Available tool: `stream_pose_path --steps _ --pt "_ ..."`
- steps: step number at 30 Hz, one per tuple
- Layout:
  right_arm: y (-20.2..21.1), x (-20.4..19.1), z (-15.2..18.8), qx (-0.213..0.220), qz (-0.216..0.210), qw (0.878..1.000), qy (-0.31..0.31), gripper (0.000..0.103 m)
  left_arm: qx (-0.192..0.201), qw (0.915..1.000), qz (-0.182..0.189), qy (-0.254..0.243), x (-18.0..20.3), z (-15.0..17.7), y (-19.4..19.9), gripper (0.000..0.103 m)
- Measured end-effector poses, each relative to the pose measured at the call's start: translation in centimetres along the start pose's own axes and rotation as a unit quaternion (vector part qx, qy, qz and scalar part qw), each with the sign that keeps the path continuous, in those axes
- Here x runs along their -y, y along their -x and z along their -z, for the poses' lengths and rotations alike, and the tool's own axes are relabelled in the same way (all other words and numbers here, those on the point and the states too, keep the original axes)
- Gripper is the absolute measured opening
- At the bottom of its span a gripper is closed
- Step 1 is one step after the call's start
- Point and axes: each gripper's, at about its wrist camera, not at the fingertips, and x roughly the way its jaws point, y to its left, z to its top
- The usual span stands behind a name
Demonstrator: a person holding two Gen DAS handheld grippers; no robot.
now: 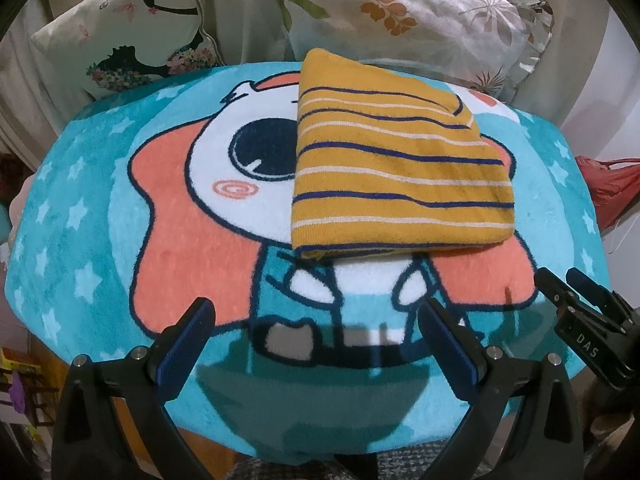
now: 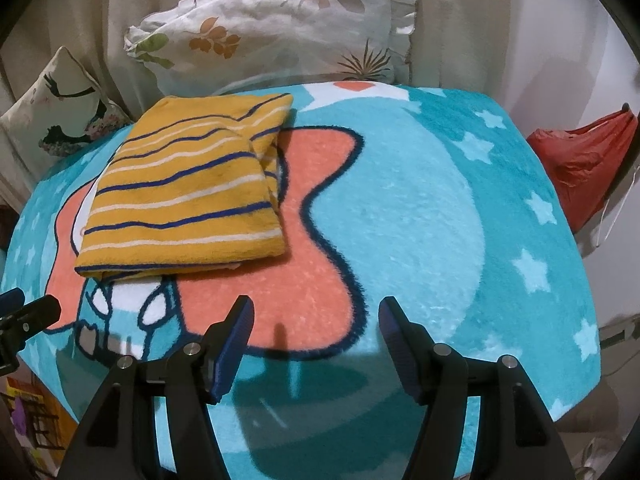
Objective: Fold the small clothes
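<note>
Garment: the striped cloth (image 1: 400,168) lies folded into a compact stack on the blue mat (image 1: 100,208), toward its far side, near the pillows (image 1: 408,12).
Left gripper (image 1: 316,320): I hold it above the mat's near part, jaws spread, nothing between them.
Right gripper (image 2: 316,320): jaws parted with only mat beneath them, clear of the cloth.
Progress: I judge this fold done.
Risk: the upper layer sits skewed, with edges showing at the right; a careless regrasp could catch one layer only and undo the stack.
Risk: low fingers may snag the mat's pile.
</note>
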Motion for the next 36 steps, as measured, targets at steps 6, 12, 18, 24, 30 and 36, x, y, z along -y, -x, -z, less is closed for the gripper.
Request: stream_pose_path --steps 6,12,18,24,30,36 --pt "-0.1 -0.4 0.5 -0.006 0.003 1.000 0.007 0.070 -0.008 1.0000 0.002 0.005 -0.1 0.4 -0.5 0.101" --pt "-0.2 -0.8 0.9 -0.012 0.004 1.000 0.013 0.071 -0.014 0.9998 0.003 0.012 -0.4 1.0 -0.7 0.101" --pt "-0.3 -1.2 1.2 -0.015 0.002 1.000 0.021 0.072 -0.022 0.9995 0.001 0.021 -0.8 1.5 -1.1 0.101" --pt "-0.3 -1.2 1.4 -0.016 -0.002 1.000 0.021 0.072 -0.029 0.9992 0.000 0.029 -1.2 2.1 -1.2 0.101" --pt "0.1 -1.5 -1.4 0.007 -0.022 1.000 0.012 0.072 -0.023 0.9995 -0.004 0.023 -1.7 2.6 -0.6 0.101" --pt "-1.2 -0.6 -8.4 0.047 -0.080 0.995 -0.038 0.072 -0.012 0.9995 -0.016 0.023 -3.3 3.2 0.2 0.101"
